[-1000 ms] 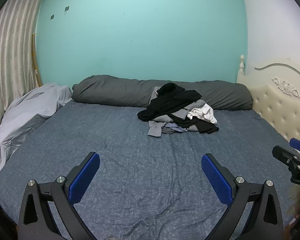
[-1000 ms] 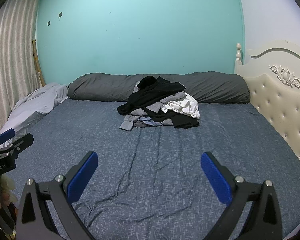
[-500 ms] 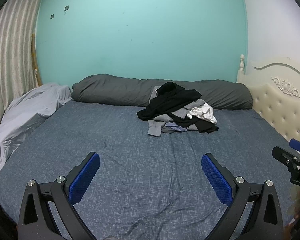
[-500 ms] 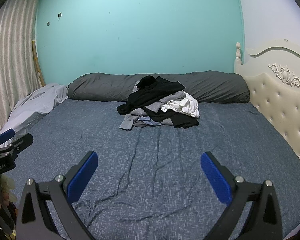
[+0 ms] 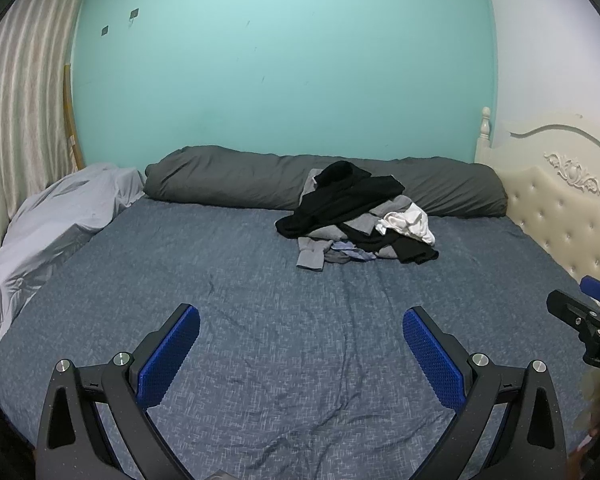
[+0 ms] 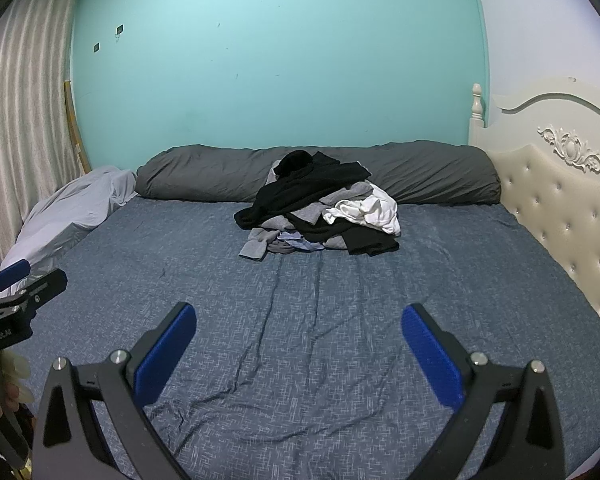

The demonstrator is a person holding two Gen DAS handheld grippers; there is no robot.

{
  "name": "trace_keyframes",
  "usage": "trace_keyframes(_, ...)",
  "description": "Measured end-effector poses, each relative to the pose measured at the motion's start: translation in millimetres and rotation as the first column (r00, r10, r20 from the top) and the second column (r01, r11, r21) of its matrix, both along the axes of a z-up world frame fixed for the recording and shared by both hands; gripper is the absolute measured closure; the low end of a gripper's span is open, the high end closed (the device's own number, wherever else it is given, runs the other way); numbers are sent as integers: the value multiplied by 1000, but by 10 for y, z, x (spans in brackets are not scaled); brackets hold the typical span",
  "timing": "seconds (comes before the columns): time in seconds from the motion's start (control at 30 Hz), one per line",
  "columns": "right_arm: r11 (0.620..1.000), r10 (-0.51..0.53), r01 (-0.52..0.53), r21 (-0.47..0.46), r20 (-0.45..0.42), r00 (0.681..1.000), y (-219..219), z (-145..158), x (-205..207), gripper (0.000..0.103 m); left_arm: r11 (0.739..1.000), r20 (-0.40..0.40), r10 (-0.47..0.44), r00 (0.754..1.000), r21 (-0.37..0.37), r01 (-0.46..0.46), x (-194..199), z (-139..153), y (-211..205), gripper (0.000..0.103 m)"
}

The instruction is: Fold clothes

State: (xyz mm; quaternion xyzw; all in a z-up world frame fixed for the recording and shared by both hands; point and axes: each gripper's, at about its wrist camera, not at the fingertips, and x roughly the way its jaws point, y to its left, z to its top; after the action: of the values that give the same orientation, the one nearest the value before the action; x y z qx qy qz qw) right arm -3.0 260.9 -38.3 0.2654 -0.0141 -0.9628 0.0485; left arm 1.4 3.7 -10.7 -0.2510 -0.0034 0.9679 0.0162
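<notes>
1. Left gripper [image 5: 300,332] and right gripper [image 6: 298,330]: jaws wide, empty, above the bare bed sheet [image 5: 260,280], probably staged to reach.
2. Clothes pile [image 6: 320,208] far off, against the grey bolster [image 6: 420,172]; near sheet free for folding.

At nine o'clock in your right wrist view, the black left gripper [image 6: 12,296] body bears small white lettering, roughly "GenRobot.AI". At three o'clock in the left view, the black right gripper [image 5: 588,312] shows only "DA".
</notes>
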Motion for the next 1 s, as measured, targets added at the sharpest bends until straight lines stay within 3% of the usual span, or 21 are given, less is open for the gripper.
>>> trace_keyframes(1.0,1000,3,-3,-2,4,1000,10,-1,-18,0,1000,7,-21,1000,6,21,-35,48,-31,0)
